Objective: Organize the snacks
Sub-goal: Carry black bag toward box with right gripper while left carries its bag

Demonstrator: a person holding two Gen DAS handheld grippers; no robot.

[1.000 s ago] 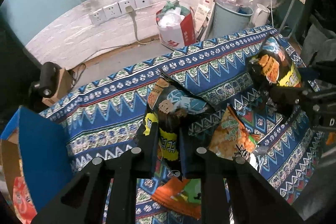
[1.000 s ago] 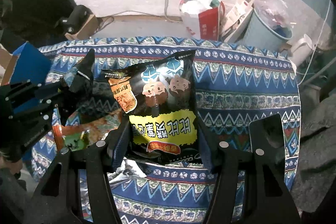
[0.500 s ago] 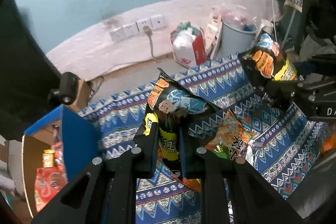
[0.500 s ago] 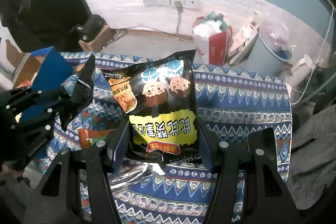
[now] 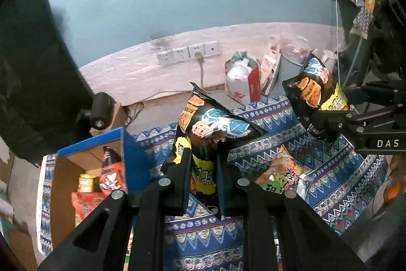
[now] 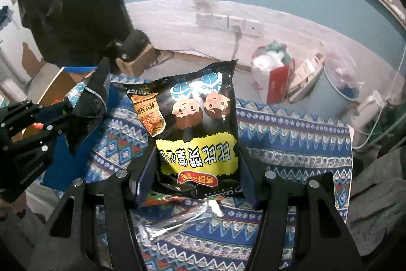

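Worktop under a blue patterned cloth (image 6: 291,133). Open cardboard box (image 5: 76,169) at its left end, red and orange packets standing inside. Two matching black snack bags, yellow label band, cartoon faces, held clear above the cloth: left gripper (image 5: 203,177) jaws pressed tight on the crumpled left bag (image 5: 210,128); right gripper (image 6: 196,169) jaws pinching the flat right bag (image 6: 192,133) by its sides. Orange packet (image 5: 284,169) lies on the cloth below.
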